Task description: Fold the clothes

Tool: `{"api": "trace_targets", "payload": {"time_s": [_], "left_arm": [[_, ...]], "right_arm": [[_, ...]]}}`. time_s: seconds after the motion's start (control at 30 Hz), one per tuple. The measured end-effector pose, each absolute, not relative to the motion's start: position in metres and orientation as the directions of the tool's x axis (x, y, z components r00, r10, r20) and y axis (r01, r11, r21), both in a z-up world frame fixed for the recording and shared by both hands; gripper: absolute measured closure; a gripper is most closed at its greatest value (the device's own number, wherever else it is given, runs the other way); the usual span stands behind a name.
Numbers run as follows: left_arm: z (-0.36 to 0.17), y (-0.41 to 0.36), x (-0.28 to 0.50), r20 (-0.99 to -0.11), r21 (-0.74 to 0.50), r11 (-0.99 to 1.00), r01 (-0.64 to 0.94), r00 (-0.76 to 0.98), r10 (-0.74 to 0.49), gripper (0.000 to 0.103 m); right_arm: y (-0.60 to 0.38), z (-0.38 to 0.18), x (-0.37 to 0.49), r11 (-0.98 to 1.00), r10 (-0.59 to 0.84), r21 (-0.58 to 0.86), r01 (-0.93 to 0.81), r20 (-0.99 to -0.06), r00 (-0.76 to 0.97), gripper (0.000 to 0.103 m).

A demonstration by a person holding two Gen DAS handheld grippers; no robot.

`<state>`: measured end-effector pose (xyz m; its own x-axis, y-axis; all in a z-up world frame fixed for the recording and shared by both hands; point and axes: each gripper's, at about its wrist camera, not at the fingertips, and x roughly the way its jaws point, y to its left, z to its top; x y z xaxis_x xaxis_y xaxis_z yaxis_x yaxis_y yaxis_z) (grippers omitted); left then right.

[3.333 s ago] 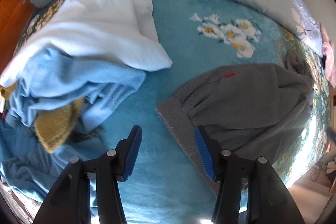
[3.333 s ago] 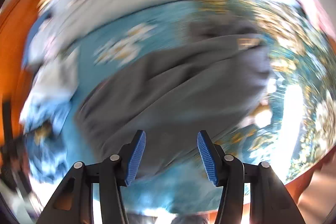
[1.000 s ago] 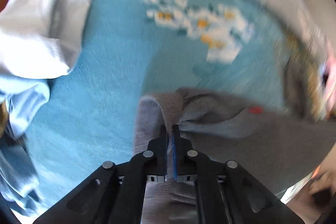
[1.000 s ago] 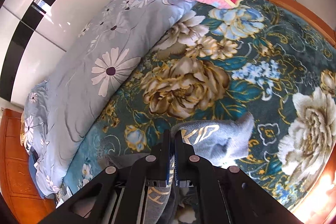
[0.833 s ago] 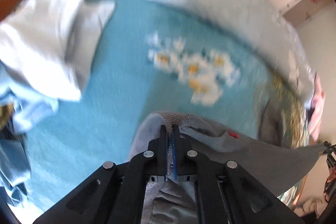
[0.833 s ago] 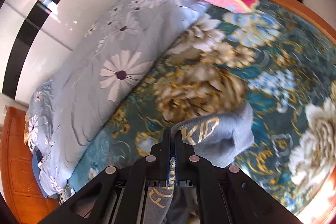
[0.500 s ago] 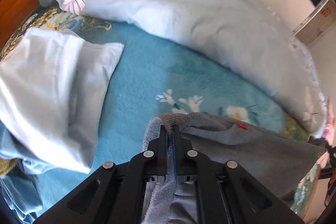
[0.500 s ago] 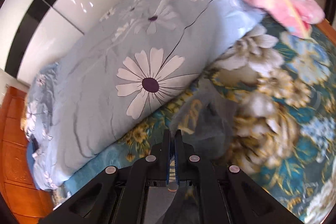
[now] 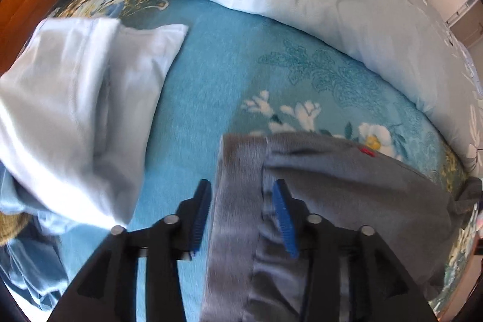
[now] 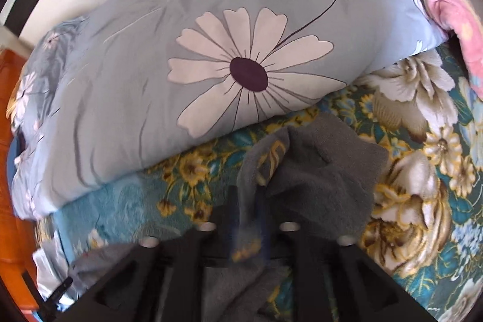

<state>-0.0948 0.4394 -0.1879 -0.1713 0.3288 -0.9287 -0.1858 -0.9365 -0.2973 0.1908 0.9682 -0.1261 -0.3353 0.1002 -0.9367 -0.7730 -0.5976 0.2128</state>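
Your left gripper opening, grey garment waistband between blue pads; right gripper opening too, cloth stretching rightward.

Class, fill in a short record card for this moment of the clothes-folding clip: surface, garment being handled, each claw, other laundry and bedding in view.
surface: teal floral blanket on a bed
garment: grey garment, spread on the blanket, ribbed hem toward the camera
left claw: left claw opening, hem between the pads, right pad clear of it
right claw: right claw opening, blurred; grey cloth with gold lettering between the pads
other laundry: white garment on the pile at left
bedding: pale blue daisy-print duvet; pink blanket
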Motion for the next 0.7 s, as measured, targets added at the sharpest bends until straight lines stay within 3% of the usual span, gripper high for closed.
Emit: {"api": "trace_targets", "payload": {"time_s": [0.03, 0.13, 0.43, 0.67, 0.7], "left_arm": [[-0.184, 0.436, -0.087, -0.929, -0.293, -0.938, -0.185, -0.175, 0.325, 0.051], [-0.174, 0.423, -0.06, -0.931, -0.291, -0.94, -0.175, -0.176, 0.321, 0.048], [-0.21, 0.393, 0.01, -0.947, -0.321, -0.947, -0.014, 0.022, 0.32, 0.047], [-0.226, 0.397, 0.03, -0.934, -0.345, -0.935, -0.077, 0.129, 0.334, 0.047], [-0.227, 0.397, 0.032, -0.931, -0.349, -0.935, -0.068, 0.136, 0.337, 0.047]], "right_arm": [[0.962, -0.12, 0.199, -0.606, 0.109, 0.209, -0.768, -0.934, -0.34, 0.061], [0.941, -0.112, 0.231, -0.613, 0.118, 0.202, -0.764, -0.932, -0.342, 0.059], [0.88, -0.183, 0.33, -0.497, -0.05, 0.228, -0.837, -0.971, -0.234, 0.058], [0.879, -0.197, 0.338, -0.408, -0.089, 0.313, -0.858, -0.949, -0.304, 0.059], [0.878, -0.198, 0.337, -0.407, -0.092, 0.318, -0.856, -0.947, -0.308, 0.064]]}}
